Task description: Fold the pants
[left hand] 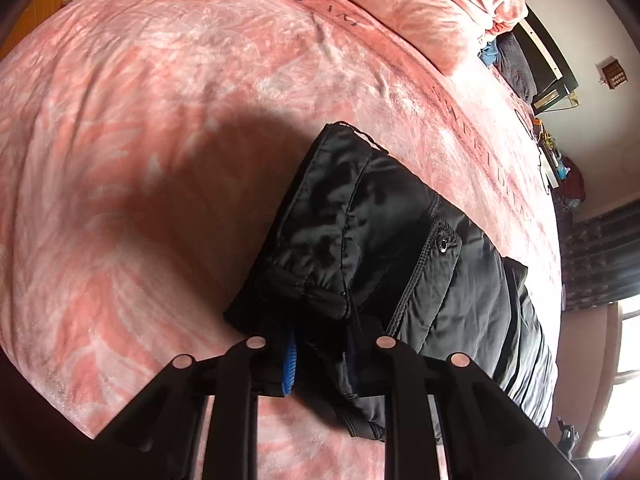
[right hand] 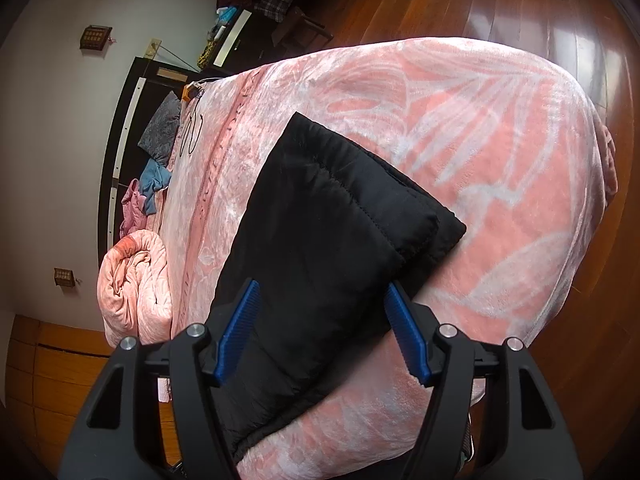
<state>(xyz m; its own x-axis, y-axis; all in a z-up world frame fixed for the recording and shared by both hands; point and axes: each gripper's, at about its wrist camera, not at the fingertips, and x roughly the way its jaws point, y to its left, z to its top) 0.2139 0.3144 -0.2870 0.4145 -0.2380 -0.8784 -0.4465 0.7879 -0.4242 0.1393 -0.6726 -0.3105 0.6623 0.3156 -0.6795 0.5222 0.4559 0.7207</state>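
Black padded pants [left hand: 360, 216] lie folded on a pink patterned blanket [left hand: 160, 120] that covers the bed. In the left wrist view the snap pocket and gathered waistband face me, and my left gripper [left hand: 320, 356] is shut on the pants' near edge, with one blue pad [left hand: 290, 364] showing beside the bunched cloth. In the right wrist view the pants [right hand: 332, 200] run away from me as a long folded strip. My right gripper [right hand: 321, 292] stands open astride the near end. Its blue pads [right hand: 240, 332] sit at either side of the cloth without squeezing it.
A rolled pink quilt [right hand: 136, 280] lies near the dark headboard [right hand: 120, 128], with loose clothes [right hand: 154, 180] and a grey pillow [right hand: 164, 128] beside it. Eyeglasses [right hand: 192, 132] rest on the blanket. A wooden floor [right hand: 500, 4] surrounds the bed, and a window [left hand: 628, 340] is at the right.
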